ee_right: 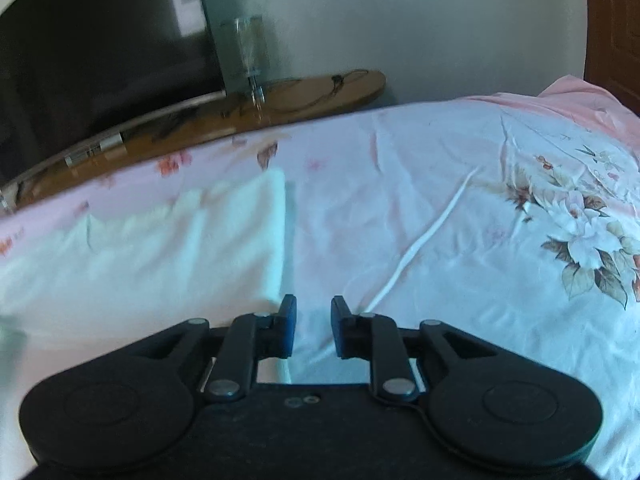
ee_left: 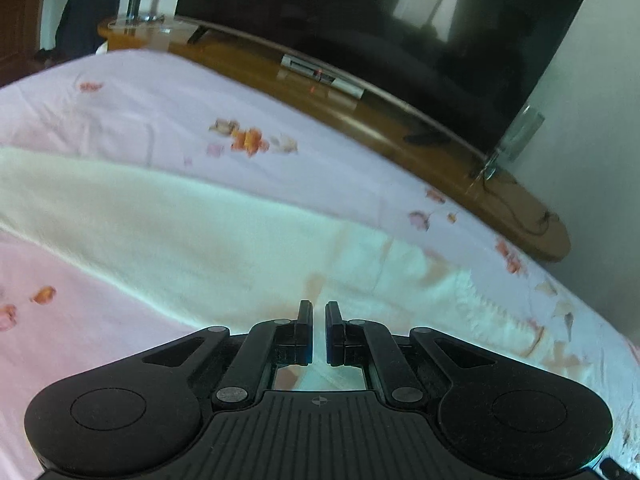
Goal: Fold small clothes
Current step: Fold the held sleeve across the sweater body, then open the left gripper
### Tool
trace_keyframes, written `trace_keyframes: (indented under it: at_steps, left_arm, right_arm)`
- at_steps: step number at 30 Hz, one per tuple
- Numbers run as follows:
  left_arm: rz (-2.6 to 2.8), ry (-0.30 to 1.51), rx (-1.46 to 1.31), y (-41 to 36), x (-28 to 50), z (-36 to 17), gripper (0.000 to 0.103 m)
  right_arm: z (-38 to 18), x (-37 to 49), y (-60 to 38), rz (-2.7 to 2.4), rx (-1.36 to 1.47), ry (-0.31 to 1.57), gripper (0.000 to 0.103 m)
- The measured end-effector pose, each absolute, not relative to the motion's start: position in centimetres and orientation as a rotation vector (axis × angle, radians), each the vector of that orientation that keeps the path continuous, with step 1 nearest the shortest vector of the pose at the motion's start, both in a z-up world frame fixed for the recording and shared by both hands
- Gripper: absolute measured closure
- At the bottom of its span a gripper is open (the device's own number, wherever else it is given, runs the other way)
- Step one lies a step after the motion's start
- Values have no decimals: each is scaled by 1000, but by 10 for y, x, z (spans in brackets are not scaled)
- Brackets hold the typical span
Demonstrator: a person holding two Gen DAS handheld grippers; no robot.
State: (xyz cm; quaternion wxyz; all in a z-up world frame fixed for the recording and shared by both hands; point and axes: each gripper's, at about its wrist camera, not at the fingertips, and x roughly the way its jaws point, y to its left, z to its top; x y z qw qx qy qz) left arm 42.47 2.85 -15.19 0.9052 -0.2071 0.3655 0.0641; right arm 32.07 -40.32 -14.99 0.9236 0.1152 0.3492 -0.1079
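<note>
A white, fluffy small garment [ee_left: 200, 232] lies spread across the pink flowered bed sheet [ee_left: 140, 100]. My left gripper [ee_left: 319, 308] hovers low over the garment's near right part. Its jaws are drawn almost together, and I see no cloth pinched between them. In the right wrist view the garment [ee_right: 180, 240] fills the left half, and its right edge runs down toward my left fingertip [ee_right: 289, 306]. My right gripper [ee_right: 314, 304] stands slightly open over the sheet [ee_right: 440, 160] just past that edge, with nothing between its pads.
A large dark television [ee_left: 360, 20] stands on a long wooden stand [ee_left: 400, 128] beyond the bed's far edge, also seen as the television [ee_right: 100, 40] on the stand [ee_right: 320, 84]. A dark garment [ee_left: 88, 12] hangs at the far left. A thin white ridge [ee_right: 420, 240] crosses the sheet.
</note>
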Motion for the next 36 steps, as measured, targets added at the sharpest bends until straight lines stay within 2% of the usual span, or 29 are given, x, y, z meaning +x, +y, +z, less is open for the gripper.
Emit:
trace_keyframes:
  at_steps: [2, 4, 6, 10, 14, 15, 16, 17, 18, 26, 28, 31, 36]
  left_arm:
    - [100, 755, -420, 24, 428, -147, 99]
    - [66, 750, -409, 14, 434, -147, 99]
    - [42, 762, -398, 3, 440, -152, 99]
    - [60, 840, -360, -12, 454, -181, 99]
    - [61, 815, -348, -10, 449, -190, 99]
    - [61, 812, -345, -11, 449, -190, 99]
    - [63, 812, -340, -12, 449, -189, 99]
    - [66, 813, -334, -13, 449, -188, 99]
    - [67, 814, -326, -14, 448, -187, 99]
    - [77, 811, -291, -22, 444, -182, 99]
    - [71, 795, -294, -21, 438, -176, 99]
    - [87, 813, -263, -20, 438, -185, 99]
    - [87, 836, -282, -16, 436, -175, 99]
  right_arm:
    - [-146, 333, -407, -204, 261, 705, 69]
    - [-143, 353, -409, -179, 285, 695, 53]
    - [-145, 374, -410, -166, 293, 686, 47]
    - [-159, 418, -415, -146, 333, 719, 48]
    - [-175, 447, -420, -137, 333, 739, 49]
    - [-178, 451, -420, -123, 334, 743, 53]
    - [-181, 456, -418, -102, 332, 749, 76]
    - [-182, 456, -416, -100, 323, 753, 90]
    - [-181, 454, -415, -113, 312, 741, 95]
    - [-183, 446, -416, -219, 187, 709, 94]
    - [-171, 435, -415, -228, 202, 679, 83]
    - [-157, 420, -399, -168, 155, 621, 79]
    - [-179, 424, -381, -146, 79, 748, 81]
